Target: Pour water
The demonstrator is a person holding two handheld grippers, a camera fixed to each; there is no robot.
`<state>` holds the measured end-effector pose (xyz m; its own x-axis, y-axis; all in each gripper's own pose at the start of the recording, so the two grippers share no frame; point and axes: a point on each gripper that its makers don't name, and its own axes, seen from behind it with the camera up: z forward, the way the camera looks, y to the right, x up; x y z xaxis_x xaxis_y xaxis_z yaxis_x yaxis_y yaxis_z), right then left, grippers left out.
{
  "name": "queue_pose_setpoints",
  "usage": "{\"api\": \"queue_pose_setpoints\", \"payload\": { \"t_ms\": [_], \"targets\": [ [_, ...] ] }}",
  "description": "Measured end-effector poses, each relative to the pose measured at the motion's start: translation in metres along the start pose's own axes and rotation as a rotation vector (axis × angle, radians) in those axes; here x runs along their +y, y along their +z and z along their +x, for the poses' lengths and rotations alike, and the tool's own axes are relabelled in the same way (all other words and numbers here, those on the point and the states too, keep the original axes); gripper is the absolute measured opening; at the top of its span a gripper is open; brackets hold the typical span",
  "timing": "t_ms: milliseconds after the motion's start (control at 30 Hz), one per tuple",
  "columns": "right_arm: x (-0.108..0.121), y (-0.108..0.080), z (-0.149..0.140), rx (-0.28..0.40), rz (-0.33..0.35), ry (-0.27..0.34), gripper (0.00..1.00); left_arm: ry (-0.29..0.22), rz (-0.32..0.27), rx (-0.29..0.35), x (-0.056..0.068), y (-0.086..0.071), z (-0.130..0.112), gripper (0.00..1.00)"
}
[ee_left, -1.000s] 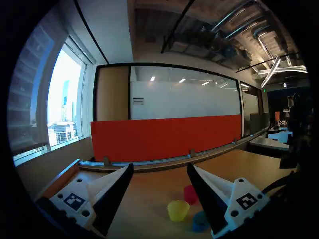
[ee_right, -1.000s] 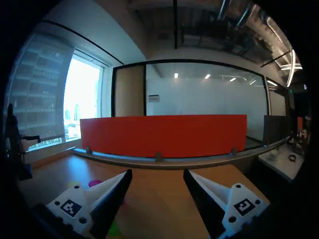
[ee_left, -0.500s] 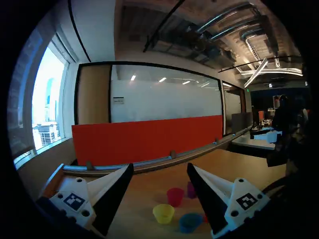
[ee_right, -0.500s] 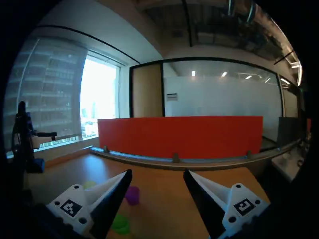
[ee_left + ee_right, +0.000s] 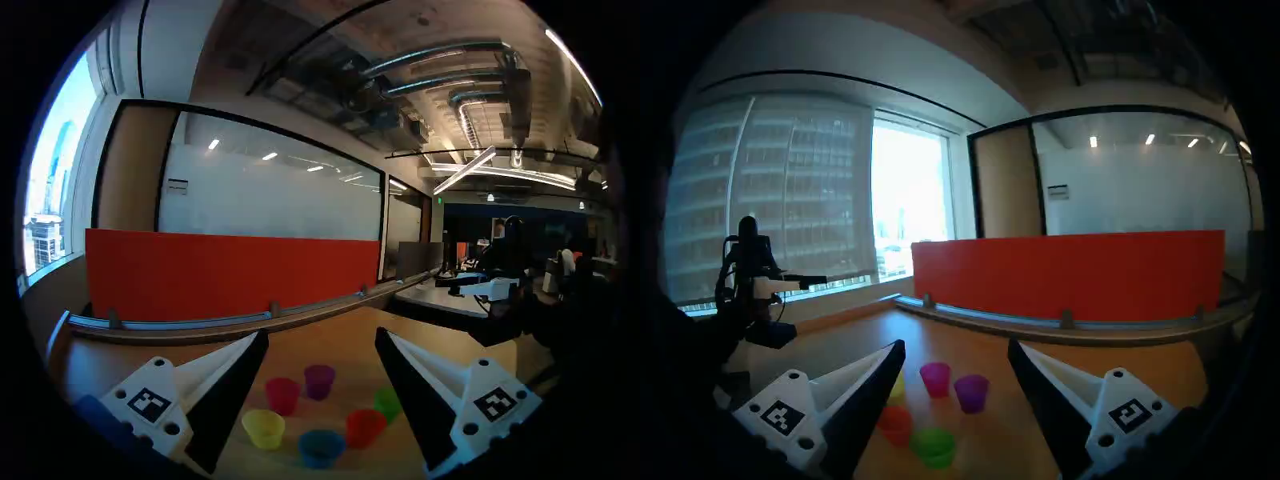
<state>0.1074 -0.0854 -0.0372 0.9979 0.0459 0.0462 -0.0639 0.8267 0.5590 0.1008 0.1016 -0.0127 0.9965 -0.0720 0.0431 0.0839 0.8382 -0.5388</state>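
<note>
Left gripper view: small coloured cups (image 5: 319, 381) cluster on the wooden desk (image 5: 128, 352), just below the left gripper (image 5: 320, 332), whose jaws stand wide and empty. The right gripper (image 5: 955, 342), equally wide, faces the same cluster, probably ready to pick one.

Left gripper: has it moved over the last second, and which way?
Yes. The left gripper has turned rightward: the orange partition and window slid left in its view, and more cups came between its fingers.
</note>
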Motion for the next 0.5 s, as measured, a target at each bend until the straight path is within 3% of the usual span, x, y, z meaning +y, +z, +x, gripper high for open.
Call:
{"api": "queue_pose_setpoints", "payload": {
  "t_ms": [267, 500],
  "targets": [
    [-0.01, 0.005, -0.011, -0.062, 0.045, -0.038, 0.99, -0.02, -0.034, -0.034, -0.005, 0.002, -0.01, 0.99],
    [-0.016, 0.008, -0.035, -0.155, 0.076, -0.108, 0.99, 0.035, -0.083, -0.13, -0.003, 0.003, -0.038, 0.99]
  ]
}}
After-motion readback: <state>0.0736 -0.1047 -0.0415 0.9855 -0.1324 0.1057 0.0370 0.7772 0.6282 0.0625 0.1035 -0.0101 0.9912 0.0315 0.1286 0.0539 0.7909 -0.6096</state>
